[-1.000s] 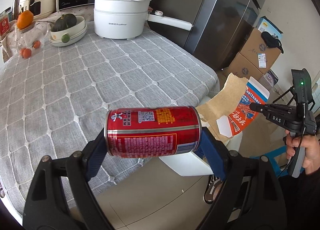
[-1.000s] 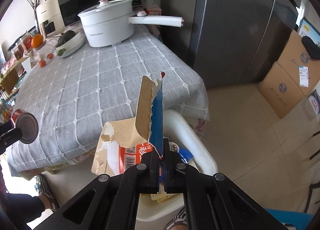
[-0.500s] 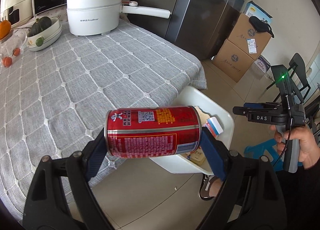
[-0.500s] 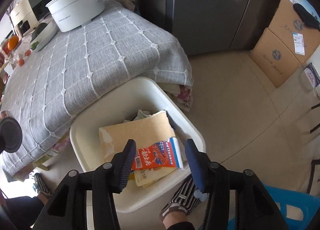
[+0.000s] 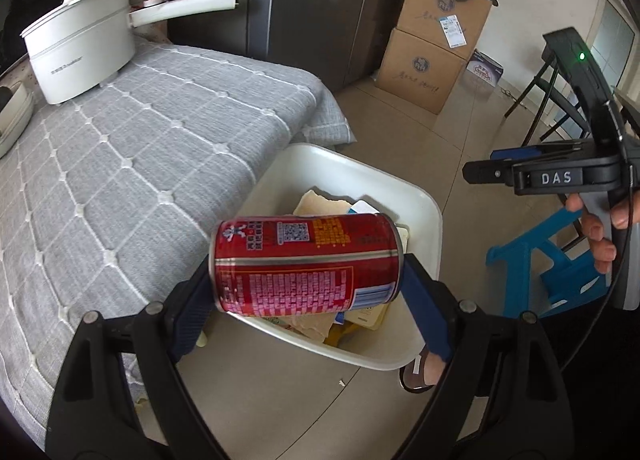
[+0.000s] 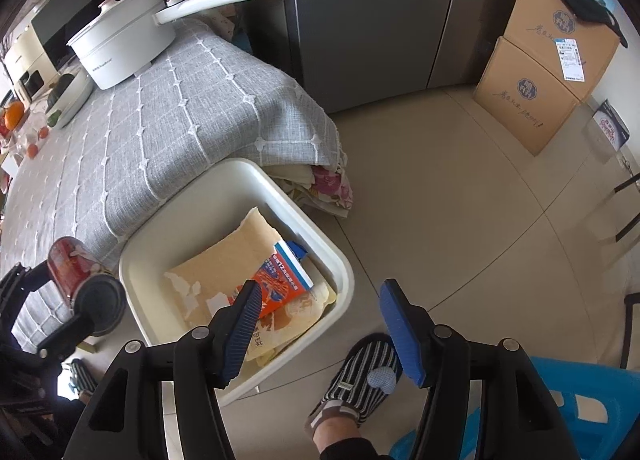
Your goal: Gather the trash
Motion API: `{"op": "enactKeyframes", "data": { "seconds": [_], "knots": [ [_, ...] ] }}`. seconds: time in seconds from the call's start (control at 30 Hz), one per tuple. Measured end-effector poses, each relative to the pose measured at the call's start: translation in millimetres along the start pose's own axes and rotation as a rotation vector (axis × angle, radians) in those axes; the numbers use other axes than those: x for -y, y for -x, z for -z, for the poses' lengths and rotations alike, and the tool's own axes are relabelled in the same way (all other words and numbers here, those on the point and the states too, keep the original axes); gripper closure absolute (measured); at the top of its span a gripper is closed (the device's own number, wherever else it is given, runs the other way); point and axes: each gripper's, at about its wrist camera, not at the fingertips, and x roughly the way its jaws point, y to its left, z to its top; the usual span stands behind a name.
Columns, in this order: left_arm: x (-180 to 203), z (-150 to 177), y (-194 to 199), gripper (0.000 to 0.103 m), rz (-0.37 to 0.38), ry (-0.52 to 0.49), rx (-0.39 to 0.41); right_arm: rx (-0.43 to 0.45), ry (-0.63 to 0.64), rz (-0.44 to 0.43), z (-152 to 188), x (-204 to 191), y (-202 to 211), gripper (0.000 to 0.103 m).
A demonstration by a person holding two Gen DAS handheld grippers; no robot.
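Left gripper (image 5: 306, 292) is clamped end to end on the red can (image 5: 306, 260), held lying sideways above the near rim of the white bin (image 5: 432, 216). The bin stands on the floor just beside the counter (image 5: 140, 164), already holding the torn carton (image 6: 286, 280) and brown cardboard (image 6: 224, 260). Right gripper (image 6: 320, 324) is empty, its jaws opening, nothing between the pads; it hangs over the bin's floor-side edge, above a striped slipper (image 6: 360, 376).

Judgement: the step in hand is depositing the can. To do it well, carry the can further over the bin's middle, clear of the rim, before parting the jaws; lying sideways it may roll off the cardboard. Beyond, a white pot (image 5: 80, 56) sits on the counter.
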Motion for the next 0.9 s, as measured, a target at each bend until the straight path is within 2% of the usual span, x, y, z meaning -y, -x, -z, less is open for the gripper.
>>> {"op": "enactKeyframes", "data": {
  "seconds": [0.2,0.27,0.43,0.57,0.73,0.87,0.9],
  "knots": [
    [9.7,-3.0,-17.8,0.014,-0.042,-0.039,-0.030,0.007,-0.014,0.008,0.2,11.7,3.6,0.033],
    [8.7,-1.8,-16.6,0.000,-0.081,-0.039,-0.034,0.008,-0.018,0.014,0.4,14.2,3.8,0.031],
    [-5.5,3.0,-0.4,0.001,-0.144,0.032,-0.043,0.001,-0.004,0.030,3.1,10.3,4.0,0.028],
    [-19.9,13.6,27.5,0.001,-0.209,0.128,-0.052,0.028,0.031,0.025,12.0,-7.1,17.4,0.019],
    [-30.4,37.2,78.2,0.001,-0.311,0.203,0.020,0.101,0.055,-0.029,29.8,-37.6,47.3,0.014],
    [-38.2,54.6,118.0,0.001,-0.368,0.277,0.068,0.161,0.075,-0.046,49.5,-67.1,72.3,0.000],
    [-38.2,58.9,127.4,0.001,-0.387,0.286,0.084,0.180,0.086,-0.044,54.7,-75.0,79.0,0.000]
  ]
}}
